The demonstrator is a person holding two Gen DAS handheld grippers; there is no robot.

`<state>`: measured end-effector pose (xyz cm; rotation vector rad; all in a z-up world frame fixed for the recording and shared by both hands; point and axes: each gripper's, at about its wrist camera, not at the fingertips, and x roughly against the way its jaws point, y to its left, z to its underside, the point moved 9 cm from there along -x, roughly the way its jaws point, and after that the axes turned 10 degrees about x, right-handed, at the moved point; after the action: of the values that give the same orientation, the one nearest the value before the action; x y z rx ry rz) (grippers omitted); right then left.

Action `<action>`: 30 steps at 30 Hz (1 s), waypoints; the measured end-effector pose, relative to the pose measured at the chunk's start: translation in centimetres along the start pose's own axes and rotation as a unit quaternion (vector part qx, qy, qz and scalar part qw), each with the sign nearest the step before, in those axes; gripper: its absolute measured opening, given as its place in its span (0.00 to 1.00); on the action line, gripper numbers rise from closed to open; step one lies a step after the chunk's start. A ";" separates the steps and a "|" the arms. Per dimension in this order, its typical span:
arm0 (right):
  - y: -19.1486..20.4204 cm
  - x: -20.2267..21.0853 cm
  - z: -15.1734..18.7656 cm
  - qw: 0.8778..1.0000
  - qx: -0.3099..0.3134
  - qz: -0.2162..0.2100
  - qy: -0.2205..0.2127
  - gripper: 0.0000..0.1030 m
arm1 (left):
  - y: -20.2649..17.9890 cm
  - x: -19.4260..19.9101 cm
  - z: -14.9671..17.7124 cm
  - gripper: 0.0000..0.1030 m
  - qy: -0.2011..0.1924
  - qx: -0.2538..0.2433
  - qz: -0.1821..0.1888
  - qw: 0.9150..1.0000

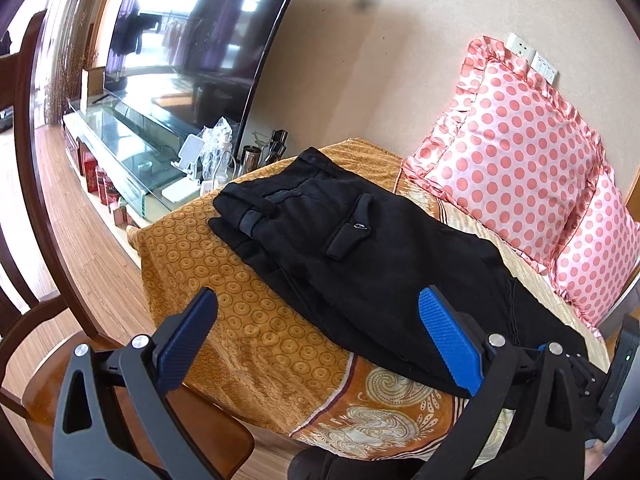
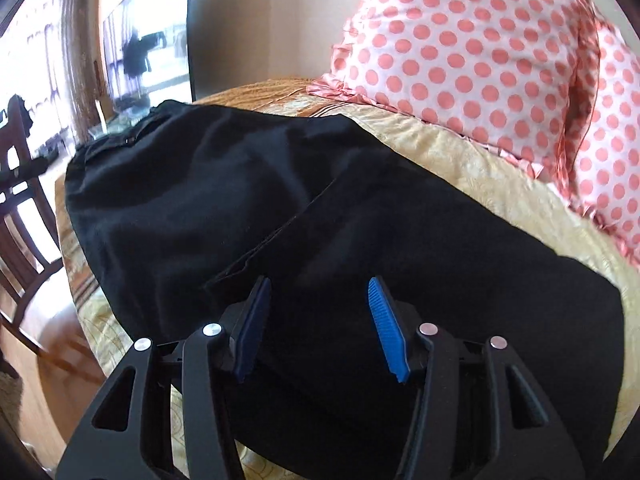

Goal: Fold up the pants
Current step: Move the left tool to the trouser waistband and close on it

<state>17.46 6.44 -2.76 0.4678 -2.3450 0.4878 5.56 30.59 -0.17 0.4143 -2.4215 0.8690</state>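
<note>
Pants (image 1: 360,248), black and already doubled over, lie on the orange patterned bedspread (image 1: 240,300), waistband and flap pocket toward the far edge. From the left wrist, the left gripper (image 1: 318,334) hangs above the spread's near side with its blue fingers wide apart and holding nothing; this view alone shows the television (image 1: 192,40), the glass stand (image 1: 120,148) and the wooden chair (image 1: 60,360). From the right wrist, the right gripper (image 2: 318,328) hovers close over the pants (image 2: 280,220), fingers parted and empty, with the polka-dot pillow (image 2: 480,52) behind filling the upper right.
</note>
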 end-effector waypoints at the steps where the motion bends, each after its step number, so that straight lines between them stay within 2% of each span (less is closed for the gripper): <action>1: -0.2 -0.2 0.1 1.000 -0.006 -0.006 0.001 0.52 | 0.3 -0.4 -0.3 0.98 0.013 0.012 0.011 1.000; 5: -1.0 -0.5 0.3 0.998 -0.051 -0.041 0.002 0.53 | 1.5 -1.9 -1.7 0.97 0.056 0.074 0.044 0.995; 9: -0.7 -0.2 0.3 0.998 -0.046 -0.039 0.000 0.53 | 1.7 -3.2 -2.8 0.97 0.093 0.114 0.077 0.986; 14: -0.8 -0.2 0.3 0.998 -0.050 -0.042 -0.001 0.53 | 2.7 -5.5 -2.8 0.97 0.151 0.178 0.076 0.969; 18: -0.9 -0.2 0.3 0.998 -0.051 -0.043 -0.001 0.53 | 2.5 -6.2 -2.9 0.97 0.167 0.191 0.090 0.963; 25: -0.9 -0.2 0.3 0.997 -0.054 -0.048 -0.002 0.53 | 2.0 -7.7 -3.7 0.97 0.178 0.218 0.091 0.955; 27: -0.9 -0.2 0.3 0.997 -0.054 -0.049 -0.002 0.53 | 1.9 -7.6 -3.8 0.93 0.173 0.219 0.091 0.956; 29: -0.9 -0.3 0.3 0.997 -0.054 -0.050 -0.002 0.53 | 1.6 -7.2 -3.8 0.77 0.161 0.210 0.095 0.960; 30: -0.9 -0.3 0.3 0.997 -0.055 -0.050 -0.002 0.53 | 1.6 -7.0 -3.8 0.74 0.154 0.203 0.094 0.962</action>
<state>17.87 5.60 -2.95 0.5326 -2.3256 0.3088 11.98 34.97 -2.48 0.1762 -2.0139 1.4104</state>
